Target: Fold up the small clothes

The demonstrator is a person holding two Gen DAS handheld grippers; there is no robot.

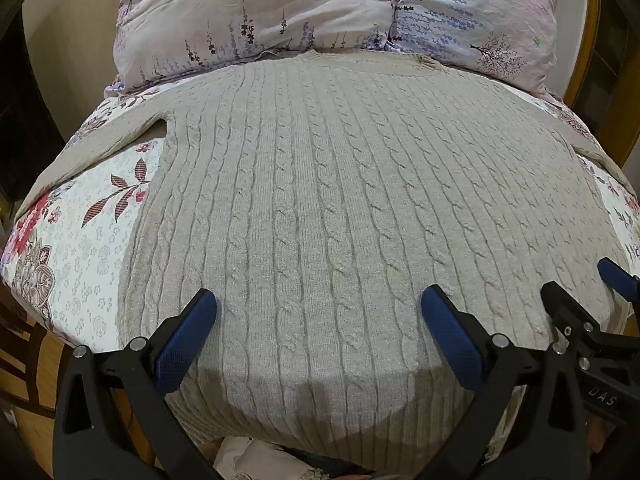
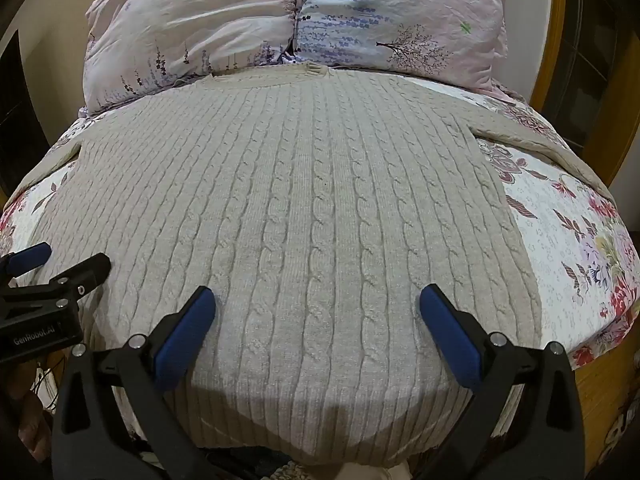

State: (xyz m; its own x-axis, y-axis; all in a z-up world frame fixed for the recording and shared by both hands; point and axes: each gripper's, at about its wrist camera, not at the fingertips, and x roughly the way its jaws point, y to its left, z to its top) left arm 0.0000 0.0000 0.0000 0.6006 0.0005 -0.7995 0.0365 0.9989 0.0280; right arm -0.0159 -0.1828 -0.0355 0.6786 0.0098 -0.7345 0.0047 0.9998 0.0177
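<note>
A beige cable-knit sweater point(image 1: 320, 184) point(image 2: 296, 200) lies flat on the bed, collar at the far end by the pillows, hem draped over the near edge. Its sleeves spread out to the left point(image 1: 100, 140) and right point(image 2: 532, 140). My left gripper point(image 1: 318, 312) hovers wide open over the lower left part of the sweater, nothing between its blue pads. My right gripper point(image 2: 316, 308) hovers wide open over the lower right part, also empty. In the left wrist view the right gripper point(image 1: 584, 296) shows at the right edge; in the right wrist view the left gripper point(image 2: 60, 264) shows at the left edge.
The bed carries a white floral sheet point(image 1: 80, 240) point(image 2: 568, 240). Two pink and lilac floral pillows point(image 1: 320, 12) point(image 2: 296, 20) stand at the head. A wooden bed frame point(image 2: 552, 60) rises on the right, and other pale fabric point(image 1: 248, 460) lies below the near edge.
</note>
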